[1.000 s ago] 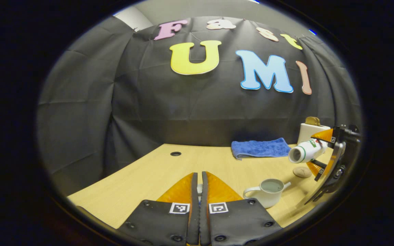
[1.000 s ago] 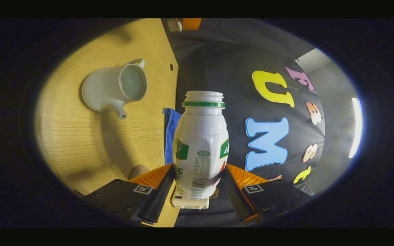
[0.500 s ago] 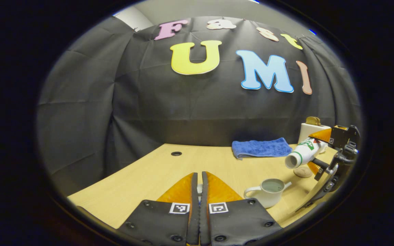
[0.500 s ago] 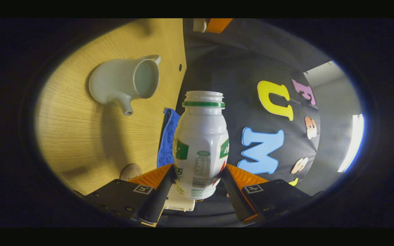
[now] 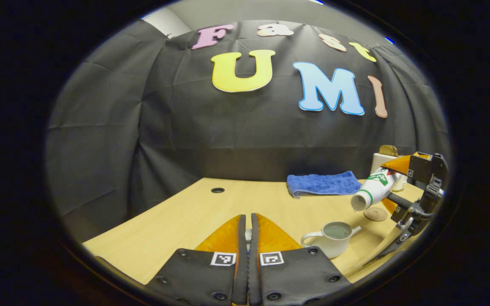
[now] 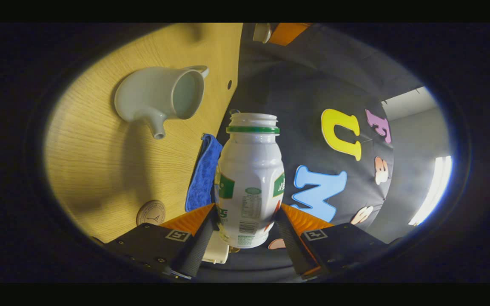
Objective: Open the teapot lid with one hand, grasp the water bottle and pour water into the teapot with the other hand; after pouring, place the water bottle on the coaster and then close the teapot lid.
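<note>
the teapot (image 5: 333, 239) stands on the desk (image 5: 177, 221) with its top open, no lid on it, and inside it a pale greyish surface is seen, but i cannot tell if this is water or only the bottom. it is a pale, smooth pot with a small spout (image 6: 157, 131) on one side and a loop handle (image 5: 309, 238) on the other side.

the water bottle (image 6: 250, 180) is white plastic with a green ring under its open mouth and a green and white label on the body. in the right gripper view both fingers of the right tongs (image 6: 245, 238) press on its lower part, one on each side. in the left gripper view the bottle (image 5: 370, 190) is tilted with the mouth pointing down and toward the teapot, above and a little beside the spout; no stream of water can be made out.

the left tongs (image 5: 248, 238) are clenched, the two fingers almost touching, and something small and pale sits between them; i cannot tell for sure what it is.

a round coaster (image 5: 375, 213) lies on the desk behind the teapot, near the bottle. a blue towel (image 5: 322, 184) lies folded at the back edge, and a white box (image 5: 382, 163) stands near it.
</note>
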### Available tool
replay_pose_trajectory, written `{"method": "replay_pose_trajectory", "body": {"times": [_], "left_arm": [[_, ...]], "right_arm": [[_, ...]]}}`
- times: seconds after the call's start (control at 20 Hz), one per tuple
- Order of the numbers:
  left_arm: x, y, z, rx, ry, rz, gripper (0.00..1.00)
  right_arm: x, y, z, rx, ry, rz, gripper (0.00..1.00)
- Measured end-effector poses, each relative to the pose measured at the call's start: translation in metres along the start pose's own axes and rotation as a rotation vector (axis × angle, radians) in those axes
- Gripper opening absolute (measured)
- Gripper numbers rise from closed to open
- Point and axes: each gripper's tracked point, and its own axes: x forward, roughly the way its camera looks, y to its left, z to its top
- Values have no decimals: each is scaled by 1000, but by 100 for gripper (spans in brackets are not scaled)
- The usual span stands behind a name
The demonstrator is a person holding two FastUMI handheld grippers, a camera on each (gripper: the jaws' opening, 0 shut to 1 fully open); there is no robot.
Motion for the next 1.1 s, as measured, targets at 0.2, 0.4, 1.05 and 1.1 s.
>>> {"method": "replay_pose_trajectory", "body": {"times": [0.2,0.4,1.05,1.1], "left_arm": [[1,-2,-2,0,3,-4,6],[1,-2,-2,0,4,-5,6],[0,-2,-2,-4,8,-12,6],[0,-2,-3,-4,7,-12,6]], "right_arm": [[0,-5,3,-9,-7,-7,81],[1,-12,3,-27,-10,-19,81],[3,-25,2,-78,-17,-40,80],[4,-26,1,-84,-17,-43,80]]}}
